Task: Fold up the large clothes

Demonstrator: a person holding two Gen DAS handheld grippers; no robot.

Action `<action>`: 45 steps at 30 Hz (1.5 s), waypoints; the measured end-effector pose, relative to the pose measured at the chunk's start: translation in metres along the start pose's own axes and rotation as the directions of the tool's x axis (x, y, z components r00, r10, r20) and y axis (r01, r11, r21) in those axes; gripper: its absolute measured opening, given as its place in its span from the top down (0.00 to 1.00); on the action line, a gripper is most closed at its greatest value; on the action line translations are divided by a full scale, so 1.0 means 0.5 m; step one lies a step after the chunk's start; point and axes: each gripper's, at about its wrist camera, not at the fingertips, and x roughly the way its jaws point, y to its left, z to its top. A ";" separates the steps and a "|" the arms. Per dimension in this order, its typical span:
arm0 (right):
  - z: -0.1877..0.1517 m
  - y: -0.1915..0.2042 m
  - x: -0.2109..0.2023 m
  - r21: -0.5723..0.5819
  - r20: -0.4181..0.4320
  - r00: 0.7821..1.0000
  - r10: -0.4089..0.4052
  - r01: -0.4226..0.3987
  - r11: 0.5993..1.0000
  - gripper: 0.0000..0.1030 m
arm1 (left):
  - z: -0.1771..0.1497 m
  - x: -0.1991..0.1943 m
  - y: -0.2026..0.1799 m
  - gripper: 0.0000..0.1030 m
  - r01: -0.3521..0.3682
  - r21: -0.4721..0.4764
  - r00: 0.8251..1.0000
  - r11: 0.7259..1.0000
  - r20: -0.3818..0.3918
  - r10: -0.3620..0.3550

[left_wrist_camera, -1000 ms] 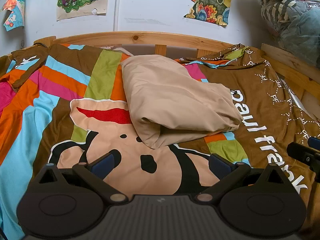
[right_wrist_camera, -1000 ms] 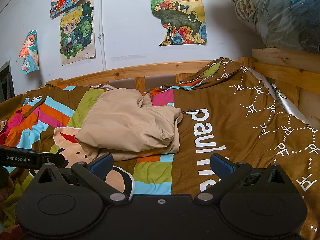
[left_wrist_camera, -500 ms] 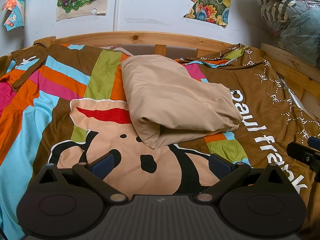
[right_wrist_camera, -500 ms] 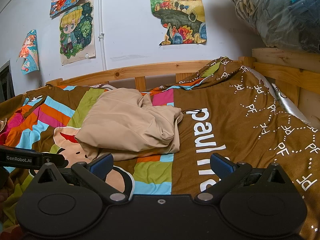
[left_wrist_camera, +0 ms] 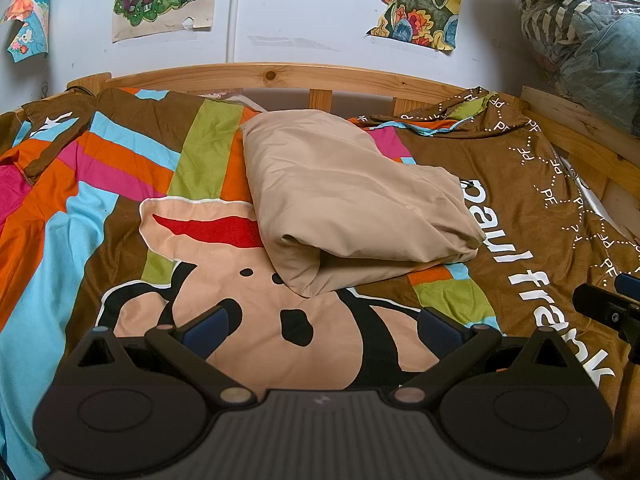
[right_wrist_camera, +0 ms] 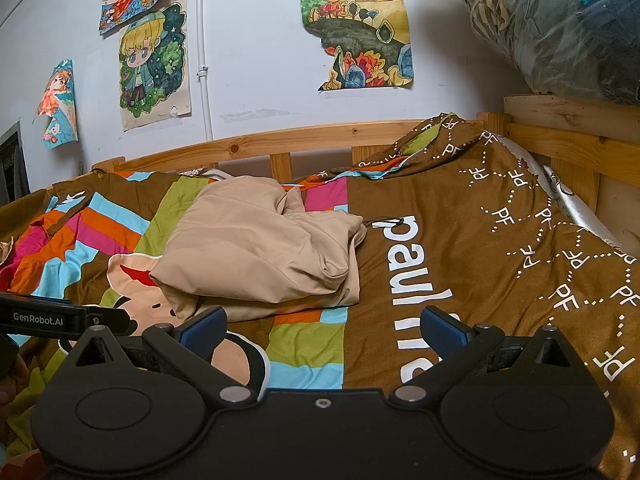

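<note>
Left wrist view: tan garment (left_wrist_camera: 352,204) folded into a loose bundle, resting mid-bed on a bright patterned bedspread (left_wrist_camera: 100,216), apart from both claws. Left claw (left_wrist_camera: 320,326) spread wide, gripping nothing, hovering low near the bed's front edge. Right claw (right_wrist_camera: 322,326) likewise spread and empty. Probably drawn back because folding looks finished. Wooden bed rail (right_wrist_camera: 304,136) behind.
</note>
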 end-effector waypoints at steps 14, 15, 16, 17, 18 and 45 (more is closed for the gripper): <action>-0.001 0.000 0.000 0.002 -0.001 1.000 0.000 0.000 1.000 0.01 | 0.000 0.000 0.000 0.01 -0.001 0.000 1.000 1.000 0.000 0.001; -0.001 0.000 0.000 0.002 -0.001 1.000 0.000 0.000 1.000 0.01 | 0.000 0.000 0.000 0.01 0.000 0.000 1.000 1.000 0.000 0.000; 0.000 0.000 0.000 0.002 -0.001 1.000 0.000 0.000 1.000 0.01 | 0.000 0.000 0.000 0.01 -0.001 0.000 1.000 1.000 0.000 0.001; 0.000 0.000 0.000 0.003 -0.002 1.000 0.000 0.000 1.000 0.01 | 0.000 0.000 0.000 0.01 -0.001 0.000 1.000 1.000 0.000 0.001; 0.000 0.000 0.000 0.003 -0.002 1.000 0.000 0.000 1.000 0.01 | 0.000 0.000 0.000 0.01 -0.001 0.000 1.000 1.000 0.000 0.001; 0.001 0.000 -0.001 0.005 -0.003 1.000 0.000 0.000 1.000 0.01 | -0.003 0.011 -0.015 0.01 -0.109 0.114 0.993 0.987 -0.040 0.114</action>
